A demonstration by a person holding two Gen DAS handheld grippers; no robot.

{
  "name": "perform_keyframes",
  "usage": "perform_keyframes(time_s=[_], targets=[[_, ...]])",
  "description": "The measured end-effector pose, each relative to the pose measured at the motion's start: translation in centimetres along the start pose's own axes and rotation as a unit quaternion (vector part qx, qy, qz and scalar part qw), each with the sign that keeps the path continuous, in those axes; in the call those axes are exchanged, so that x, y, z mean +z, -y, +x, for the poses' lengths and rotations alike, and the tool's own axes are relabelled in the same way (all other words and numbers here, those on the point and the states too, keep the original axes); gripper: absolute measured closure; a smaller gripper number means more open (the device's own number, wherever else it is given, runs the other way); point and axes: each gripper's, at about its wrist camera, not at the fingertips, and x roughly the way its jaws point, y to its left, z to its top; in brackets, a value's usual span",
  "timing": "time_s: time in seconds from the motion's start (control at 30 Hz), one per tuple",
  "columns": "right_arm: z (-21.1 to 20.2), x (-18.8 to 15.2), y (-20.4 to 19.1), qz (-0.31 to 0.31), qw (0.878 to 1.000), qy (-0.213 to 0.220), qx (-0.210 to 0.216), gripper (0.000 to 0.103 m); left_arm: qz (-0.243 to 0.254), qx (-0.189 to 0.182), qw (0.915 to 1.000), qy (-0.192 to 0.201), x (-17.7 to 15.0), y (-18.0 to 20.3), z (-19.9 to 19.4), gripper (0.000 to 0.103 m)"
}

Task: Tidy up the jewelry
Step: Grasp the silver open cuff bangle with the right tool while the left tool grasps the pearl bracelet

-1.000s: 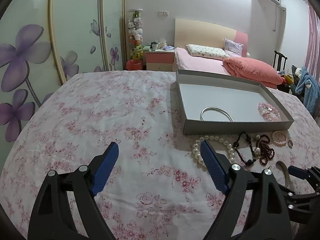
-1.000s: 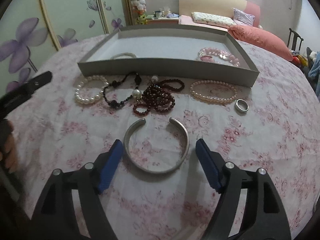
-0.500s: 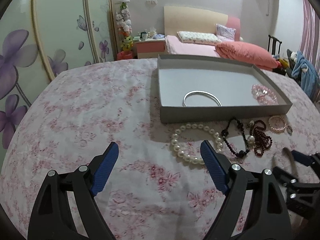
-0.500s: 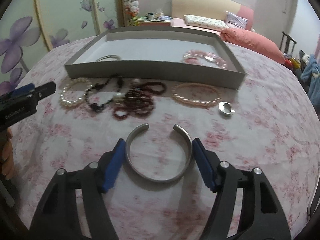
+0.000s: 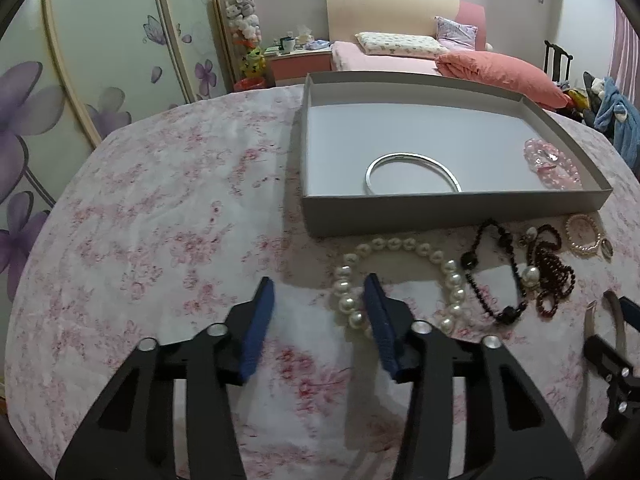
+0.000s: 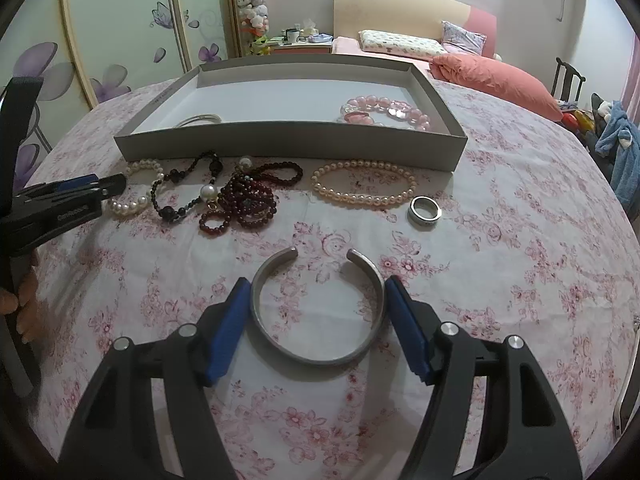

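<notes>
On the pink floral tablecloth (image 6: 500,240), the right gripper (image 6: 316,312) stands open astride the silver open cuff bangle (image 6: 316,356), gap facing the shallow grey cardboard tray (image 6: 292,144), while the left gripper (image 5: 318,312), jaws just narrowed, is half open with its right finger inside the white pearl bracelet (image 5: 400,276), gripping nothing.

A home bedroom. A bed (image 5: 384,62) with a pale wooden headboard (image 5: 384,8), a patterned pillow (image 5: 396,43) and a folded coral duvet (image 5: 500,72) stands by the back wall. Beside it a small nightstand (image 5: 298,65) holds cups and clutter, near a tower of plush toys (image 5: 244,28). Sliding wardrobe doors (image 5: 100,52) with purple flower prints line the left side. A floral cloth covers the tabletop (image 5: 168,216).
</notes>
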Motion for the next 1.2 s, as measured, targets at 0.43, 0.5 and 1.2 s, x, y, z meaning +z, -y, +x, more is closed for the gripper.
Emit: perform_keyframes(time_s=[0.43,0.5,1.2], targets=[[-0.2,-0.4,0.5,0.012,1.0,-0.009,-0.009,0.031,-0.011,-0.008,0.9999,-0.003,-0.6,-1.5,-0.5,0.061],[-0.3,-0.6,0.6,0.014,1.0,-0.009,-0.01,0.03,-0.01,-0.007,0.9999,-0.001,-0.6,-1.4,-0.5,0.061],[-1.1,-1.4,1.8,0.033,0.999,0.005,-0.004,0.038,-0.022,-0.042,0.9989,0.004,-1.3,-1.8,-1.7,0.093]])
